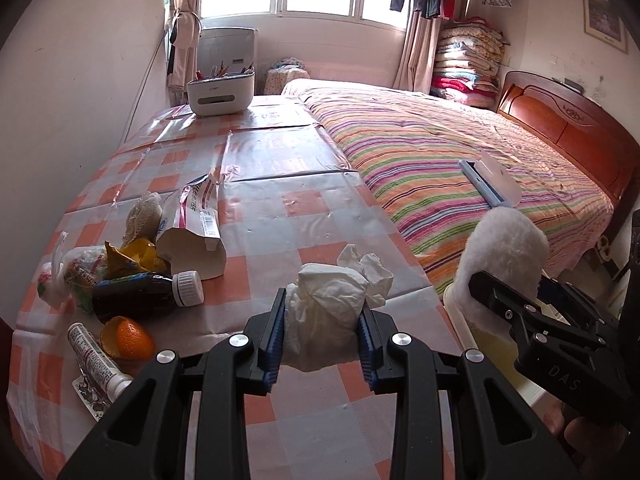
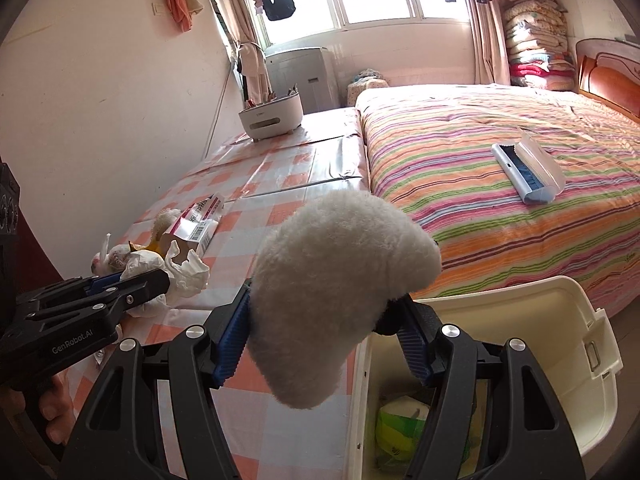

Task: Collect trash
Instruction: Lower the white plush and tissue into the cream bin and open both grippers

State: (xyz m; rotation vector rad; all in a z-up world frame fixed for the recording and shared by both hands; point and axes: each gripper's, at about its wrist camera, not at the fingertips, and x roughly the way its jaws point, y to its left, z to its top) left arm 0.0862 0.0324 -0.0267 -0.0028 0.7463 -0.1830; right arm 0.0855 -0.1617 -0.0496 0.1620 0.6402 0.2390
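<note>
The left claw is clamped on a crumpled tissue wad, lifted clear of the checkered counter at lower centre, apparently to carry it to the bin. The right claw grips a fluffy white pad at centre frame, angled downward beside the open white bin at lower right. More trash, including an orange peel and a dark bottle, waits at lower left.

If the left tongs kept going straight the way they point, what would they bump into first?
Probably the checkered table. The left tongs, shut on a crumpled tissue, tilt downward over bare cloth, right of the torn carton. Depth is hard to judge.
</note>
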